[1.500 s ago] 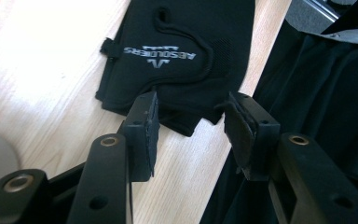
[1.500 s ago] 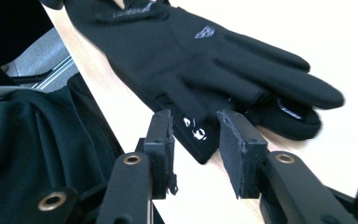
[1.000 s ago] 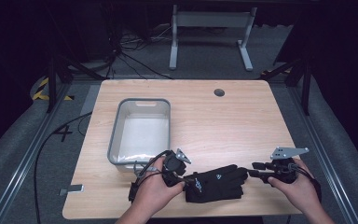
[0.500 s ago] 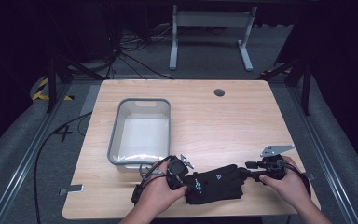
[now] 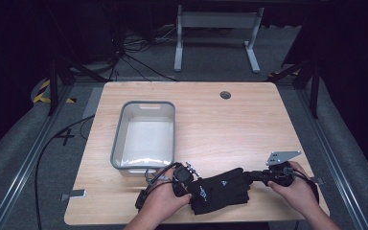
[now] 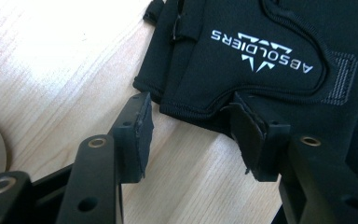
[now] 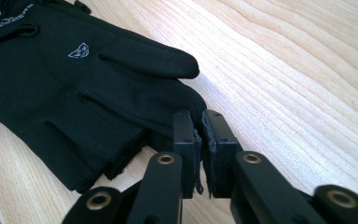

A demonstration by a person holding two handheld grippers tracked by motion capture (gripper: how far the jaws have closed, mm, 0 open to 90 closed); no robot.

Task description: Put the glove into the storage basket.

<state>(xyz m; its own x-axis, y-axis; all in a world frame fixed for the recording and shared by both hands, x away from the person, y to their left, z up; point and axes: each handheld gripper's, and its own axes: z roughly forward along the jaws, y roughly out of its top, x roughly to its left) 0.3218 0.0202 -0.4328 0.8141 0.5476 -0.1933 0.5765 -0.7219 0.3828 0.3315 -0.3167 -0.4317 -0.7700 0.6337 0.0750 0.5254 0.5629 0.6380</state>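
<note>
A pair of black gloves (image 5: 220, 189) lies stacked near the table's front edge, one printed with white lettering (image 6: 261, 56). My left gripper (image 5: 193, 184) is at their cuff end, and it stands open (image 6: 191, 135). One of its pads rests over the cuff hem, the other on bare wood beside it. My right gripper (image 5: 250, 176) is at the fingertip end. Its jaws have just been closing and now pinch one glove fingertip (image 7: 193, 109) between the pads (image 7: 200, 140). The rest of the glove (image 7: 74, 93) lies flat.
A grey plastic bin (image 5: 117, 139) stands left of centre, just behind my left hand. A round cable hole (image 5: 225, 95) sits near the table's far edge. Bare wood (image 5: 239, 134) stretches behind and right of the gloves.
The right gripper slid a little left onto the gloves' fingertips. The left hand sank slightly at the cuff end. The gloves have stayed in place.
</note>
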